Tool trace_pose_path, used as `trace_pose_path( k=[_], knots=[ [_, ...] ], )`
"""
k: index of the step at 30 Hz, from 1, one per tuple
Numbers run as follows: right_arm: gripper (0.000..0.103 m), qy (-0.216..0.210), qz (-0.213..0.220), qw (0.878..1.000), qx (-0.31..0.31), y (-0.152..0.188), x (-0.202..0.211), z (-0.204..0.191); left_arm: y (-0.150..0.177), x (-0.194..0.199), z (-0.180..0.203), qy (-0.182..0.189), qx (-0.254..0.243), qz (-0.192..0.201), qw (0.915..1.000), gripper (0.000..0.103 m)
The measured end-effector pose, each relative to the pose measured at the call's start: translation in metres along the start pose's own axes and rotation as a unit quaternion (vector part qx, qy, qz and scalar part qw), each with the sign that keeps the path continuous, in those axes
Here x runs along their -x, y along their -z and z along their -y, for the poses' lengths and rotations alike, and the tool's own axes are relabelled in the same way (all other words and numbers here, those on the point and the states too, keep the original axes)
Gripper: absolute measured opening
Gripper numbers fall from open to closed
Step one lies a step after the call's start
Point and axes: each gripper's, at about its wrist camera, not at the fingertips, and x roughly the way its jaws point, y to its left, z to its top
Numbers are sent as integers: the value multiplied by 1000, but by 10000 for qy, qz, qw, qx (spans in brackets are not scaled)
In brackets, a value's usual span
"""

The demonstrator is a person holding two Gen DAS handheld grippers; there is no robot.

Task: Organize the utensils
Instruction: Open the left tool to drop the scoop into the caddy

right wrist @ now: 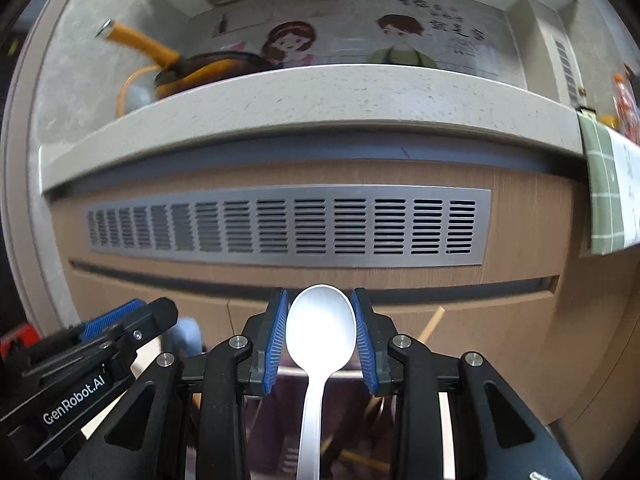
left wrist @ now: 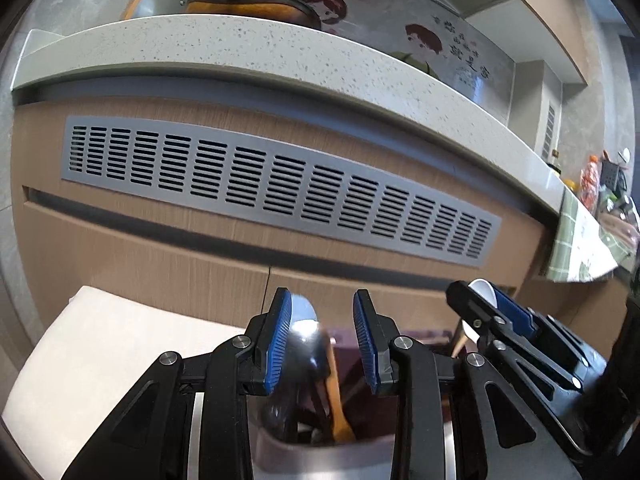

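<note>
My right gripper [right wrist: 320, 320] is shut on the bowl of a white plastic spoon [right wrist: 320, 328]. The spoon's handle hangs straight down over a metal utensil holder [right wrist: 348, 373]. My left gripper [left wrist: 322, 320] stands open over that holder [left wrist: 320, 454]. Between its jaws a pale blue and dark spoon [left wrist: 306, 320] with a wooden handle stands in the holder. The spoon rests against the left pad [left wrist: 280, 328] and has a gap to the right pad. The right gripper [left wrist: 486, 300] with the white spoon [left wrist: 484, 290] shows at the right of the left wrist view.
Wooden chopsticks [right wrist: 430, 324] stick up from the holder. A pale surface [left wrist: 100, 360] lies to the left. Ahead is a wooden cabinet front with a grey vent grille [right wrist: 288, 226] under a speckled countertop [left wrist: 240, 52]. The counter carries an orange-handled pan [left wrist: 240, 0]. A green checked cloth [right wrist: 604, 184] hangs at the right.
</note>
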Motion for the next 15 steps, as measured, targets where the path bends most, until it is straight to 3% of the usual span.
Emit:
trace_pose_path(
  k=[5, 9, 15],
  knots=[
    [32, -505, -648, 9966, 0, -7, 2, 12, -12, 14, -2, 171, -57, -287, 9994, 36],
    [37, -564, -469, 9973, -60, -17, 32, 25, -13, 54, -2, -27, -173, -247, 9995, 40],
    [43, -721, -390, 9966, -82, -3, 110, 43, 16, 125, 7, -361, -566, -259, 9974, 40]
  ],
)
